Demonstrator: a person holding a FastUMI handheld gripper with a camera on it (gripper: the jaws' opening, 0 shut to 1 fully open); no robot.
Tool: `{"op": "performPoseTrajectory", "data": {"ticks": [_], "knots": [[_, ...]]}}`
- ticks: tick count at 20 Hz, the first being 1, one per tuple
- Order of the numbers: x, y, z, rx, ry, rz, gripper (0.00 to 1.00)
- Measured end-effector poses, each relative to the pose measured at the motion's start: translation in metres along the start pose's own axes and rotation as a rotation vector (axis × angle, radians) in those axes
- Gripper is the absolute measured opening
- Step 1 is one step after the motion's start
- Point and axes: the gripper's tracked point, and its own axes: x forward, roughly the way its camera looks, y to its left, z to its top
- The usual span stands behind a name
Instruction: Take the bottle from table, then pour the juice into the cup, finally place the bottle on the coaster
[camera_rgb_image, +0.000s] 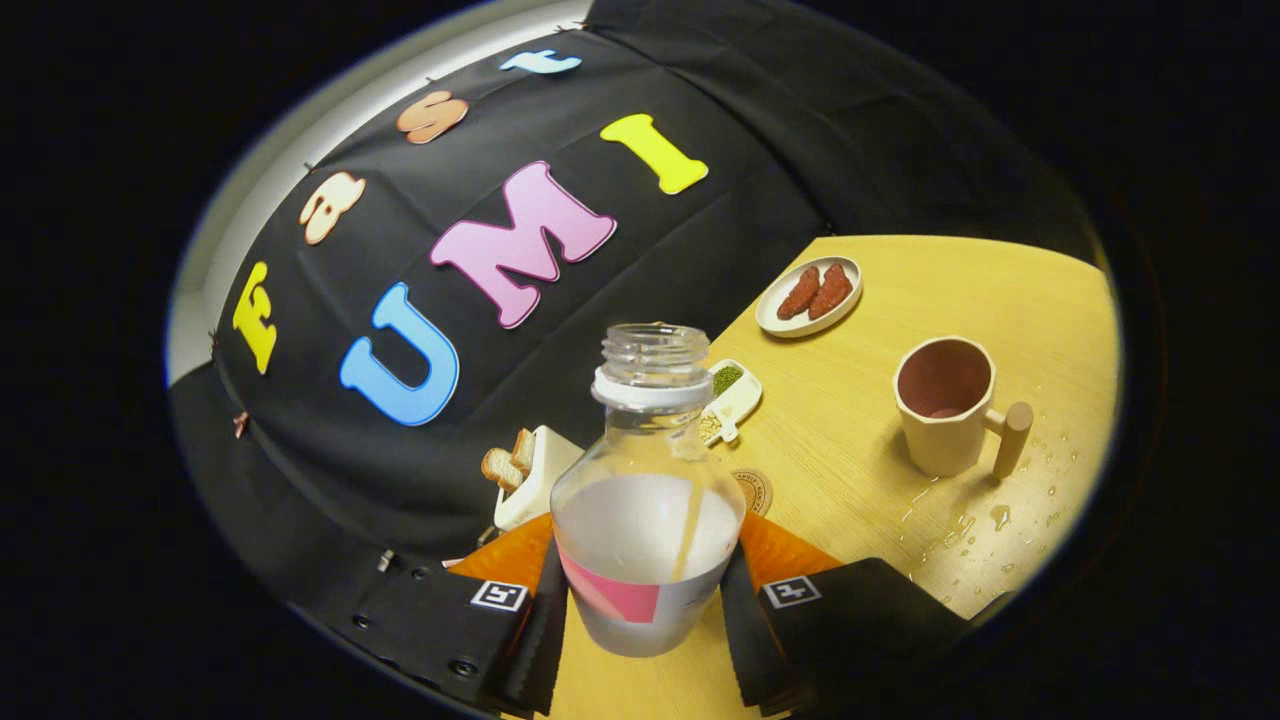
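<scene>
Hand-held gripper (645, 620), tilted, clamps both fingers (545, 620) on the uncapped bottle (648, 500), near the cup (945, 405).

One bottle (647, 520), one cup (945, 405), one coaster (752, 490), two dishes (808, 296) (733, 398), one toast holder (535, 475), two fingers (540, 630).

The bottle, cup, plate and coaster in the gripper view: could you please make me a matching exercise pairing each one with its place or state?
Things:
1. bottle
2. cup
3. plate
4. coaster

Places or states:
A. flat on the table, partly hidden just behind the bottle
B. uncapped, gripped between the tongs
C. carries two reddish pieces, far beyond the bottle
D. stands by spilled drops, its handle toward them

Pairs: 1-B, 2-D, 3-C, 4-A
</scene>
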Motion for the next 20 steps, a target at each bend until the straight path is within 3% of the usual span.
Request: {"op": "performPoseTrajectory", "data": {"ticks": [7,20], "knots": [[0.014,-0.032,0.016,0.259,0.067,-0.006,0.70],[0.040,-0.070,0.030,0.675,0.070,-0.141,0.70]]}}
